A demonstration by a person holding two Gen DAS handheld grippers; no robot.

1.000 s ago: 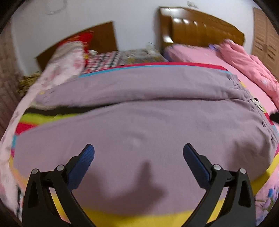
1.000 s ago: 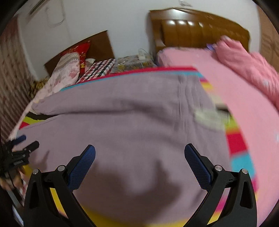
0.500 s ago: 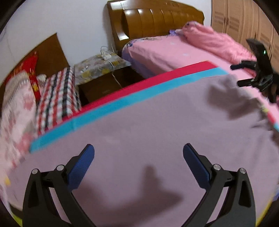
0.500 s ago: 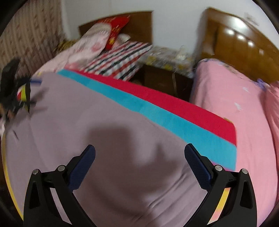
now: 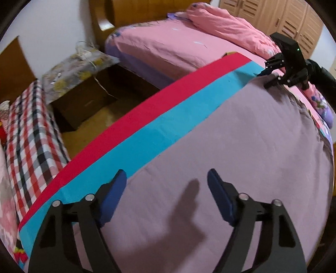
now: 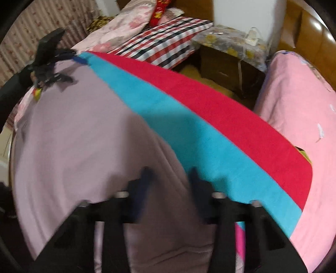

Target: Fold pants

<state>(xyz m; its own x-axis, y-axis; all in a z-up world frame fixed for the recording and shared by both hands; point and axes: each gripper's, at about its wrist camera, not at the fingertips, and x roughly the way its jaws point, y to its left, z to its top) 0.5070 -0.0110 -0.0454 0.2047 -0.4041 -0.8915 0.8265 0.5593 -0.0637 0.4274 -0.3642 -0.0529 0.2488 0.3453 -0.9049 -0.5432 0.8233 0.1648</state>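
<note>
The mauve pants (image 5: pixel 241 142) lie spread flat on a striped bed cover, and they also fill the left of the right wrist view (image 6: pixel 73 130). My left gripper (image 5: pixel 167 184) is open and hovers low over the pants' far edge, by the turquoise stripe (image 5: pixel 168 126). My right gripper (image 6: pixel 169 178) is blurred, its jaws narrowed over the pants' edge; a fold of cloth lies between them. Each gripper shows in the other's view, the right one (image 5: pixel 281 71) and the left one (image 6: pixel 52 63).
A red stripe (image 6: pixel 210 100) borders the cover's far edge. Beyond a floor gap stand a nightstand (image 5: pixel 79 69), a pink bed (image 5: pixel 178 44) with a wooden headboard, and a plaid blanket (image 5: pixel 29 136). Wardrobe doors (image 5: pixel 294 19) stand at the far right.
Both grippers have moved across the pants to the far edge by the turquoise stripe. Both jaws have narrowed, the right one more than the left.
</note>
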